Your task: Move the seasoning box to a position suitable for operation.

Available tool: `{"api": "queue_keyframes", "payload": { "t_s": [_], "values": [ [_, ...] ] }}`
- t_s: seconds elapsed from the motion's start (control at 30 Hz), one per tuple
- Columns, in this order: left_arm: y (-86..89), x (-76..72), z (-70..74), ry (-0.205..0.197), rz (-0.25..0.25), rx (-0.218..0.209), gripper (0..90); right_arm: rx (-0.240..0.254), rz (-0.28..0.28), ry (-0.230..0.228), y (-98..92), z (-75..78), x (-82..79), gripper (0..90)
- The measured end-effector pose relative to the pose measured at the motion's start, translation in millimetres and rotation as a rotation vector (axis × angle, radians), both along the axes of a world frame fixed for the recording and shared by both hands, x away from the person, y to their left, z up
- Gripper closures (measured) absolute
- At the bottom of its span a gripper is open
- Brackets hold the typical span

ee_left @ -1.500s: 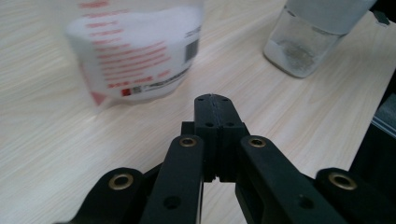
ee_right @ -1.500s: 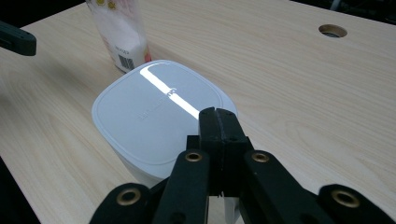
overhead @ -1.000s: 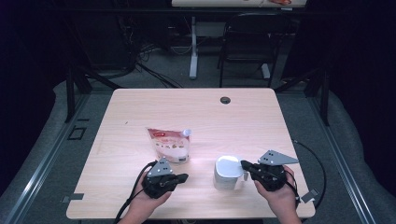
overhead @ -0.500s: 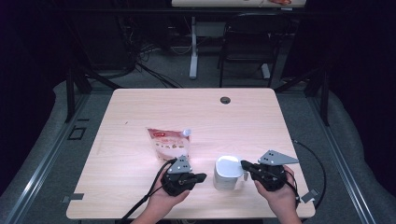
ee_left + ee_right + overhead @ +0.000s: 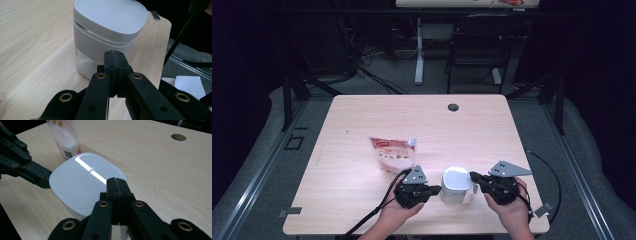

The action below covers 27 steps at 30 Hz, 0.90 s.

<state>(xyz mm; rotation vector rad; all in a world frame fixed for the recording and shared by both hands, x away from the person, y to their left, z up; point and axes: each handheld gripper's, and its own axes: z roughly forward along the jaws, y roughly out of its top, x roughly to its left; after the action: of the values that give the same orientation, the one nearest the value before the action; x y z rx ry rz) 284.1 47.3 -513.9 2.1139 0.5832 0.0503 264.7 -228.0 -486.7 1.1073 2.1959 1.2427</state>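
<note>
Presently both claws sit low at the near edge of the bench (image 5: 362, 125), one on either side of a white lidded container (image 5: 456, 185). Left claw (image 5: 435, 189): jaws pressed together, nothing between them; in the left gripper view the closed tips (image 5: 114, 55) point straight at the container's (image 5: 105, 35) side wall, just short of it or barely at it, contact not certain. Right claw (image 5: 472, 176): jaws likewise pressed together and empty; in the right gripper view the tips (image 5: 116, 182) lie at the rim of the lid (image 5: 82, 182), and whether they touch it cannot be told. Container stands upright on the bench, near the front edge, right of centre; lid seated, rounded-square, pale grey-white, with a strip of glare across it; lower body looks translucent. Behind it and to the left, well apart from the right claw and near the left one, a printed pouch (image 5: 393, 155) with a white spout cap stands on the bench; barcode visible on its lower face in the right gripper view (image 5: 66, 137). A round cable hole (image 5: 453, 107) sits at the far edge of the bench. Cables trail from both claws off the near edge. Grey three-cornered plates top each claw.
</note>
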Motion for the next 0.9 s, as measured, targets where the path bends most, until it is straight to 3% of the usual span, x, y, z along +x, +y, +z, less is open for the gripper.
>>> {"api": "queue_keyframes", "payload": {
  "t_s": [0.9],
  "values": [
    [-8.6, -0.9, 6.3, -0.015, -0.009, -0.018, 90.0, 0.013, -0.002, 0.002, -1.9, -1.1, -0.1, 90.0]
  ]
}}
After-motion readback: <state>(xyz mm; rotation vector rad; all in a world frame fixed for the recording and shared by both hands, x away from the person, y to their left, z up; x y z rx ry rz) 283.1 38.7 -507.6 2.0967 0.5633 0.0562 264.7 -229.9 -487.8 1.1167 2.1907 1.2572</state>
